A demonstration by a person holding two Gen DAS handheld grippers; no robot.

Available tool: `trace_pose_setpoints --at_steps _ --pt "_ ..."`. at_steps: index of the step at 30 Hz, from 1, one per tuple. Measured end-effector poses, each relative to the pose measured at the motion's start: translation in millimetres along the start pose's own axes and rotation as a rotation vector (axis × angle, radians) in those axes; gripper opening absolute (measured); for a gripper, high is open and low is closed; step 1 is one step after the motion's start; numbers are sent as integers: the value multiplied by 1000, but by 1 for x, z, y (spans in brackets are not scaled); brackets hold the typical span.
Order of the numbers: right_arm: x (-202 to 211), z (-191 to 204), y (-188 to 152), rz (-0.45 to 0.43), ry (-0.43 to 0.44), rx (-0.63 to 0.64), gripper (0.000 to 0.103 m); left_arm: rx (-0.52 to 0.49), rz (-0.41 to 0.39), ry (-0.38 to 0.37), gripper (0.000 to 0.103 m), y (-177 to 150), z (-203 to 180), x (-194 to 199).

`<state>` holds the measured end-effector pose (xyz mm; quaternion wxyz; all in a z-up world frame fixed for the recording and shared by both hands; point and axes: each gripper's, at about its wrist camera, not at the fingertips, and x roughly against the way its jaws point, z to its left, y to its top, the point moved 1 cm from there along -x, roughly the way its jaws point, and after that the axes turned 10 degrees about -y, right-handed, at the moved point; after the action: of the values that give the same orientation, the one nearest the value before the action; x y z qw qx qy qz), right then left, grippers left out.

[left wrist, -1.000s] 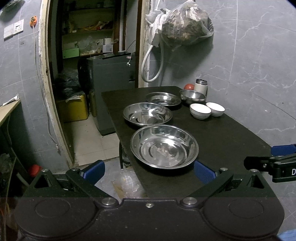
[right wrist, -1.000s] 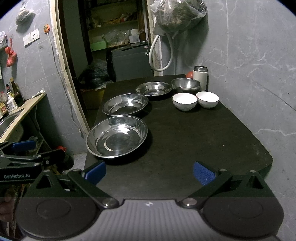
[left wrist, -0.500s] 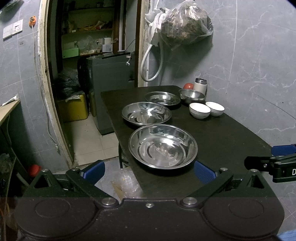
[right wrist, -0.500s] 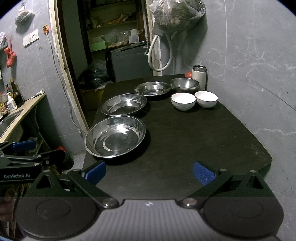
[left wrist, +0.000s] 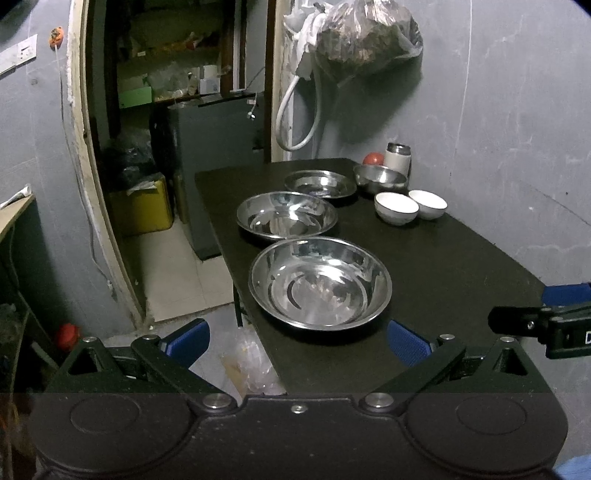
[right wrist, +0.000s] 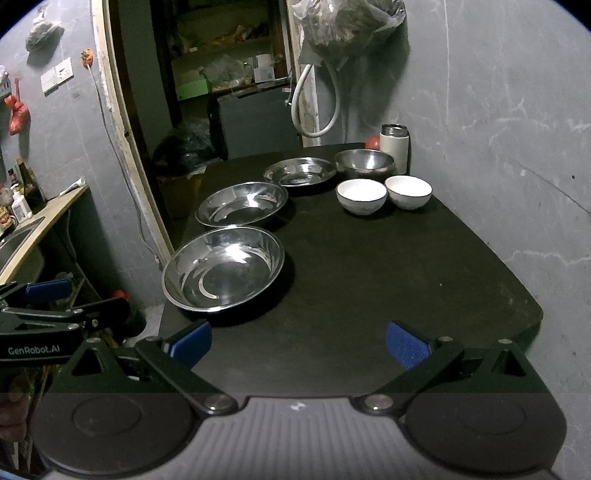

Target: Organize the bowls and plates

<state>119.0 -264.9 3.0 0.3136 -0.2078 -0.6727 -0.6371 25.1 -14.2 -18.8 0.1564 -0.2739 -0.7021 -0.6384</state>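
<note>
Three steel plates stand in a row on the black table (right wrist: 388, 280): a large near one (left wrist: 319, 282) (right wrist: 223, 267), a middle one (left wrist: 286, 218) (right wrist: 242, 203) and a small far one (left wrist: 319, 183) (right wrist: 299, 171). A steel bowl (left wrist: 380, 178) (right wrist: 365, 162) and two white bowls (left wrist: 396, 208) (left wrist: 427, 204) (right wrist: 361, 195) (right wrist: 408, 191) stand at the far right. My left gripper (left wrist: 297, 341) is open and empty, just short of the near plate. My right gripper (right wrist: 297, 341) is open and empty over the table's near edge.
A white thermos (right wrist: 394, 147) and a red round thing (right wrist: 373, 142) stand against the grey wall behind the bowls. A doorway (left wrist: 166, 147) with a dark cabinet lies left of the table. A bag (left wrist: 364, 33) hangs above. A counter with a sink (right wrist: 22, 236) is at the left.
Both views have shifted only slightly; the dishes sit a touch further left in frame. Nothing on the table has moved and both grippers stay open.
</note>
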Motion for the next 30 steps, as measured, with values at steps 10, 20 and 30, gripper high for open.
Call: trace_pose_setpoints --at_steps 10,20,30 --pt "-23 3 13 40 23 28 103 81 64 37 102 7 16 -18" --pt "-77 -4 42 79 86 69 103 233 77 141 102 51 57 -65" --pt "-144 -17 77 99 191 11 103 379 108 197 102 108 93 -117"
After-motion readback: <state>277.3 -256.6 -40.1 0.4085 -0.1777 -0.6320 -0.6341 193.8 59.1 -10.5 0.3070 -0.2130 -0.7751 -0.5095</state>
